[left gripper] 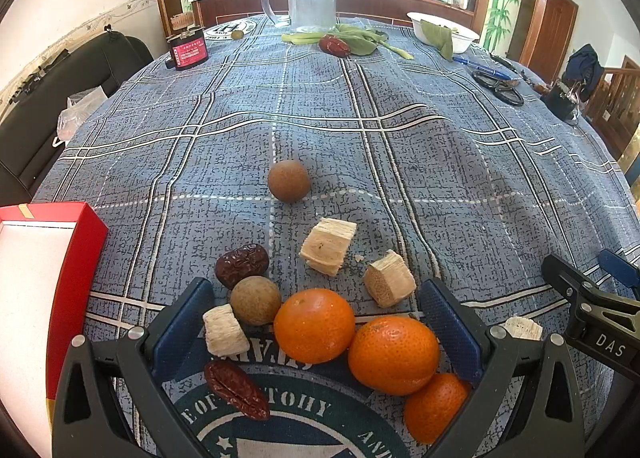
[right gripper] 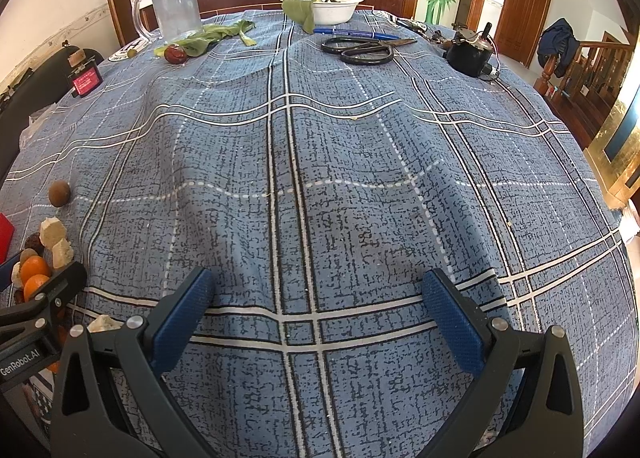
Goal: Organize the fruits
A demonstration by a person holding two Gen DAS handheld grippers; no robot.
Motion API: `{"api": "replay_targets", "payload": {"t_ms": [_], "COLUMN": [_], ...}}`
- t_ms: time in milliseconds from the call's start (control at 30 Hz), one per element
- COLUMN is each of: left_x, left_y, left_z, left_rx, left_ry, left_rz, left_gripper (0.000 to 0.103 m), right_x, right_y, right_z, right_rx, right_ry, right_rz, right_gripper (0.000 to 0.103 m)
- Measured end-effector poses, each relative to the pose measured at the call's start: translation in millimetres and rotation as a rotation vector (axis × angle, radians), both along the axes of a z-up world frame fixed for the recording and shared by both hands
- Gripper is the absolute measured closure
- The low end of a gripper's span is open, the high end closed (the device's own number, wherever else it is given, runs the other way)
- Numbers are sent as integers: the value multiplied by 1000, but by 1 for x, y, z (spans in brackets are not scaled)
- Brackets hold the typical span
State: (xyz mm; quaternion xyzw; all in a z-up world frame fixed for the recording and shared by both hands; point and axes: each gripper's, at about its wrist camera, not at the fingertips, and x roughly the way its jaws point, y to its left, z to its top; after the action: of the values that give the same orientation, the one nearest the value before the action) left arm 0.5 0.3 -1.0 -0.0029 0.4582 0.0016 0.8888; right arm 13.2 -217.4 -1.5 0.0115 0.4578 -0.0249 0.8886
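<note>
Orange mandarins, three of them, sit clustered at the bottom centre of the left wrist view: one [left gripper: 314,325] in the middle, one [left gripper: 394,355] touching it on the right, and a third [left gripper: 434,408] lower right against the right finger. Left hand-held gripper [left gripper: 316,322] is spread wide around the pile, grasping nothing. Also in the pile: two longans, one near [left gripper: 255,300] and one alone further up [left gripper: 289,180]; two red dates, upper [left gripper: 241,265] and lower [left gripper: 237,389]; pale crumbly blocks, three clear ( [left gripper: 328,246], [left gripper: 390,279], [left gripper: 225,330]) plus a fourth [left gripper: 523,328] partly hidden at right. Red box [left gripper: 76,258] sits open at left edge, empty as far as visible. Judgement: sorting has not started, and this is the approach to the first pick. Next move calls for closing on one mandarin only; they touch, so the fingers need to straddle one without pushing the neighbours. Right hand-held gripper [right gripper: 318,312] is also released, over bare blue plaid worktop [right gripper: 360,177]. Another date [left gripper: 334,45] lies far up near the greens.
</note>
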Motion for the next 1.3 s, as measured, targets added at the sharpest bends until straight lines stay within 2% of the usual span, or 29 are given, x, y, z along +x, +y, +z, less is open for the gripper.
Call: {"api": "replay_targets", "payload": {"t_ms": [200,300,400,533,633,733,833,1067,1300], "left_x": [-14,-39,-66,-81,-90,-93,-98,-103,-107], "left_y": [3,9,12,19,25,29,34,47,60], "left_z": [5,27,51,69,74,71,68,66,61], "left_rx": [32,73,95,104,96,97,99,102,124], "left_ry": [-1,-103,-206,-264,-274,-272,-276,-272,-263], "left_rz": [28,50,64,63,63,73,89,120,152], "left_gripper": [1,1,1,1,1,1,1,1,1], "right_x": [0,1,-4,-46,-71,-81,-83,-80,-86], "right_y": [0,0,0,5,14,27,36,33,38], "right_z": [0,0,4,36,52,56,55,50,50], "right_rx": [0,1,8,61,125,122,103,154,163], "right_ry": [0,6,58,-177,-305,-355,-352,-328,-331], "right_rz": [0,-16,-13,9,58,100,143,163,207], "right_gripper": [0,0,0,0,0,0,0,0,0]}}
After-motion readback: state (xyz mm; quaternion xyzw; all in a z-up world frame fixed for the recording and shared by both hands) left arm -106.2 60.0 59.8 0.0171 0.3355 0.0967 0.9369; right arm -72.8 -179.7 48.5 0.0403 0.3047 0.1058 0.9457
